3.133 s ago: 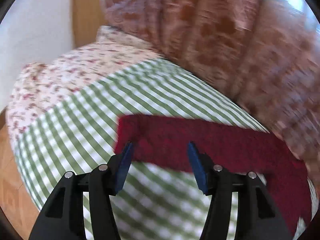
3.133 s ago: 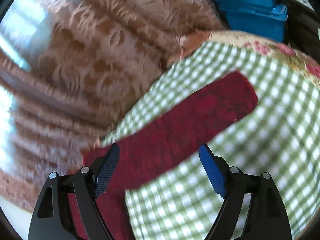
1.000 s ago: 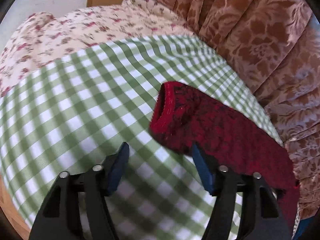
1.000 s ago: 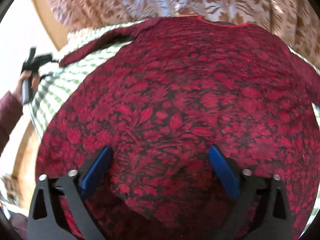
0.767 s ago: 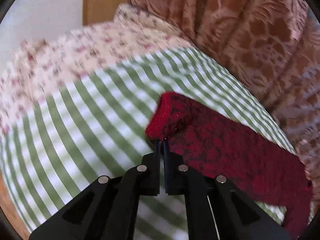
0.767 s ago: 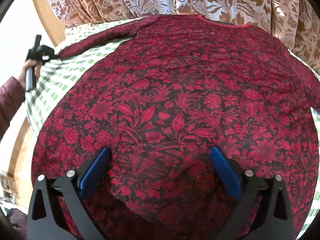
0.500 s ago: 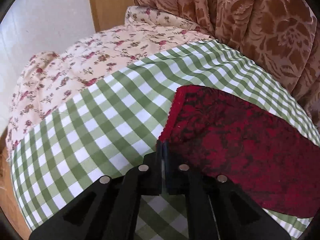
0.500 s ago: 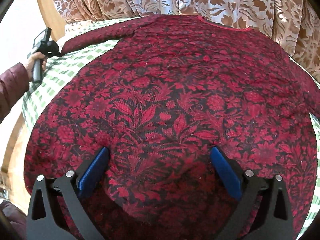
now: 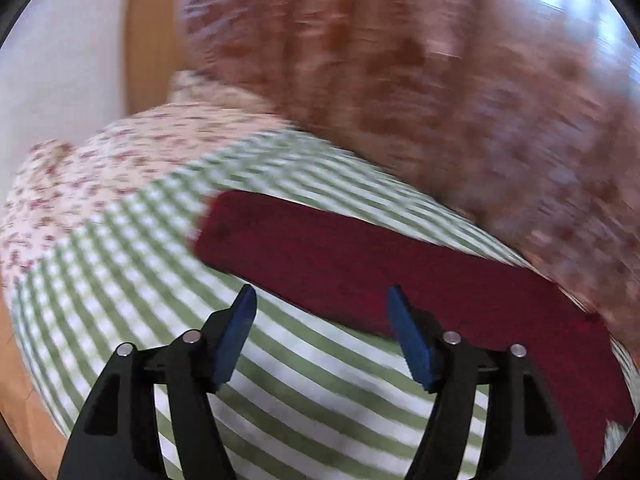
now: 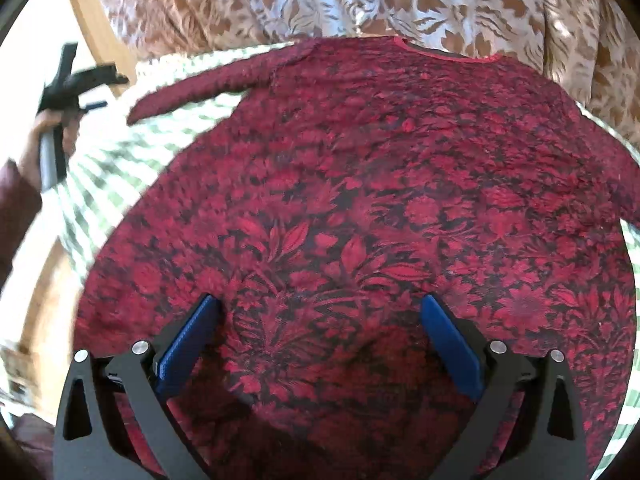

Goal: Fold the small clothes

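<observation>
A dark red floral top (image 10: 360, 208) lies spread flat on a green checked cloth (image 9: 120, 264). Its left sleeve (image 9: 360, 256) stretches straight out, with the cuff at the left in the left wrist view. My left gripper (image 9: 320, 300) is open and empty, just short of the sleeve's near edge. The right wrist view shows it held in a hand at the far left (image 10: 76, 88), beyond the cuff. My right gripper (image 10: 316, 316) is open and empty above the lower middle of the top's body. The left wrist view is blurred.
A brown patterned curtain (image 10: 360, 0) hangs right behind the top's neckline. A floral sheet (image 9: 100, 160) covers the surface beyond the checked cloth. A wooden frame (image 10: 88, 12) and white wall lie at the left.
My left gripper has let go of the sleeve cuff, opened and drawn back. The sleeve now lies flat and straight. My right gripper stays open over the top's body.
</observation>
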The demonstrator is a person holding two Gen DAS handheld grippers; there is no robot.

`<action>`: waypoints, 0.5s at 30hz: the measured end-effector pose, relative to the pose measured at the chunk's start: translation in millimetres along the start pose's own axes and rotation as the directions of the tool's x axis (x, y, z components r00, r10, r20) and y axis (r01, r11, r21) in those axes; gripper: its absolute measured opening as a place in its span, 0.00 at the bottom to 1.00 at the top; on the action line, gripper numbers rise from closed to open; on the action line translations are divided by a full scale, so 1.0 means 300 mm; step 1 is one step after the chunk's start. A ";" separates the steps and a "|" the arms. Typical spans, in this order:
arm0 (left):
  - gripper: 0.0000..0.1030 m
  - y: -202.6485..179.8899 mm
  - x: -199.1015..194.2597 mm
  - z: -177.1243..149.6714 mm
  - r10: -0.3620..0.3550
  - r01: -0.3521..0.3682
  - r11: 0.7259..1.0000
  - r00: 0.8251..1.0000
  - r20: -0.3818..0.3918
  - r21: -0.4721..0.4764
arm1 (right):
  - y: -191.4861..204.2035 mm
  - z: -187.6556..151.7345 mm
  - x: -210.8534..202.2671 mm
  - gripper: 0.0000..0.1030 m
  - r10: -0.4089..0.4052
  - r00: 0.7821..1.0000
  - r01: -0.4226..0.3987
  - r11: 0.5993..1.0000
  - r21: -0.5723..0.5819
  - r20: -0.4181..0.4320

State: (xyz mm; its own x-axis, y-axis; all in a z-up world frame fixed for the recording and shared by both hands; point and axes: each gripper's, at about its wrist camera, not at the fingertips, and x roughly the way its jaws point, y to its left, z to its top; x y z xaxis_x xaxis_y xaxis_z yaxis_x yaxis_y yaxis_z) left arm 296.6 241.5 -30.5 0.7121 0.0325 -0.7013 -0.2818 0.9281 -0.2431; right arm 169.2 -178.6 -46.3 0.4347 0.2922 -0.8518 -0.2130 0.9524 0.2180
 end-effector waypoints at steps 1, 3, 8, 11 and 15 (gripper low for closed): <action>0.68 -0.058 -0.021 -0.036 -0.041 0.042 0.999 0.999 -0.015 0.024 | -0.060 0.015 -0.047 0.91 0.006 0.999 -0.009 0.998 0.063 0.040; 0.68 -0.165 -0.056 -0.115 -0.112 0.115 0.992 0.993 -0.042 0.060 | -0.179 0.025 -0.118 0.90 -0.008 0.995 -0.010 0.984 0.177 0.104; 0.68 -0.451 -0.135 -0.342 -0.221 0.243 0.953 0.966 -0.136 0.182 | -0.707 -0.074 -0.314 0.71 -0.166 0.962 0.001 0.796 0.605 0.216; 0.68 -0.591 -0.167 -0.444 -0.233 0.275 0.928 0.955 -0.185 0.252 | -0.997 -0.169 -0.404 0.66 -0.274 0.936 0.009 0.645 0.764 0.220; 0.68 -0.720 -0.173 -0.537 -0.231 0.304 0.903 0.939 -0.255 0.303 | -1.287 -0.237 -0.485 0.62 -0.389 0.892 -0.017 0.478 0.878 0.230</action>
State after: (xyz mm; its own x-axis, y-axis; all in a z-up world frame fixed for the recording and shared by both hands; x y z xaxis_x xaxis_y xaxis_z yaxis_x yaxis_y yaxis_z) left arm 216.8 -20.3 -49.5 0.5700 -0.2784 -0.7730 0.1572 0.9604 -0.2300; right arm 126.0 -595.0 -40.3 0.6715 -0.0897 -0.7355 0.6588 0.5267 0.5372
